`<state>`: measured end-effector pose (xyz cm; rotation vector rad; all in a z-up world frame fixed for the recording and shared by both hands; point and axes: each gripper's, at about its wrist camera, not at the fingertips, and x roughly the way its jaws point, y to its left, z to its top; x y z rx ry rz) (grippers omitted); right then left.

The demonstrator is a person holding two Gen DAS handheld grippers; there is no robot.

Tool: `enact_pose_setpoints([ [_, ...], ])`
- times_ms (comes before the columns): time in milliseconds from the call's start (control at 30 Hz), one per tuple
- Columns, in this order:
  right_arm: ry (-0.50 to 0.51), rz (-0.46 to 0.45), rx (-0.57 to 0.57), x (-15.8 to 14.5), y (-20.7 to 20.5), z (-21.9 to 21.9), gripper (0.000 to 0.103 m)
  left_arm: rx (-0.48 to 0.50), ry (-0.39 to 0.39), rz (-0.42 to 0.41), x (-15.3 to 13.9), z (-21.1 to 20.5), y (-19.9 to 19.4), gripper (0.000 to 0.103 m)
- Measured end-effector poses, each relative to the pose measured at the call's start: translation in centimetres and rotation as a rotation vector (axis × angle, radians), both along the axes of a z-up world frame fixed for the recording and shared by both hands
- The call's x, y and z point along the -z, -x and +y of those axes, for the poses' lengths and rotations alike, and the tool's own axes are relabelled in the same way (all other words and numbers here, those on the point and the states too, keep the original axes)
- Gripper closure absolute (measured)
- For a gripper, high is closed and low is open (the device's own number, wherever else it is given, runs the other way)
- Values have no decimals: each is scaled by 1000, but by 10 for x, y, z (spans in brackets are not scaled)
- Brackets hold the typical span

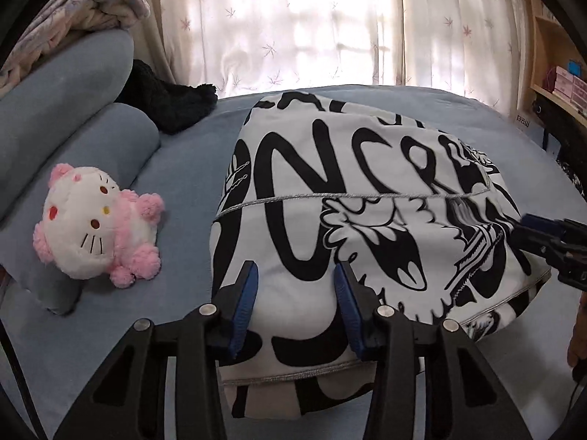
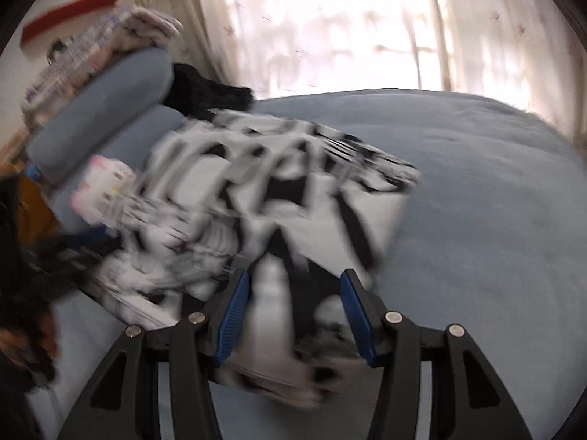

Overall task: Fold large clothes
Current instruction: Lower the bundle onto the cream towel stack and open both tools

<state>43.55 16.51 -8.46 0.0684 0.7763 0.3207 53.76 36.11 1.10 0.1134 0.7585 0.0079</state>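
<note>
Shirt (image 1: pixel 352 198) lies folded on the bed (image 1: pixel 176 168), right of the plush cat (image 1: pixel 95 220); both grippers, left (image 1: pixel 297 275) and right (image 2: pixel 293 282), hover unclenched over its near edge.

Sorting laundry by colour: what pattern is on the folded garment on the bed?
The garment is white with bold black lettering and cartoon graphics, clearest in the left wrist view.

Folded black-and-white printed garment (image 1: pixel 352 198) lies on the blue bed sheet (image 1: pixel 176 168), several layers stacked, grey-stitched hems showing. Left gripper (image 1: pixel 295 282) sits over its near edge, blue pads apart with cloth between them (no visible pinch). Right gripper (image 1: pixel 546 234) enters from the right edge, at the garment's side. Pink-and-white plush cat (image 1: pixel 95 227) lies left, well apart, beside blue pillows (image 1: pixel 62 110). Curtains (image 1: pixel 293 25) behind.
</note>
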Motion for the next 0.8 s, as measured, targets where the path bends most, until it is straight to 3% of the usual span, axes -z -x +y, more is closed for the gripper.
enact_pose_setpoints([
  [100,-59,41,-18,13,7,-19,51,2,-8,7,1,1,0,60],
  [267,-68,47,-6,1,23,-25,51,-35,-20,21,-8,-1,3,58],
  [367,-79,69,-8,-9,31,-26,51,-60,10,39,-16,0,12,41],
  [533,-104,60,-12,-38,65,-37,51,-57,56,61,-33,-11,45,39],
  [800,-133,99,-15,-77,124,-64,50,-28,69,33,-75,-50,119,25],
])
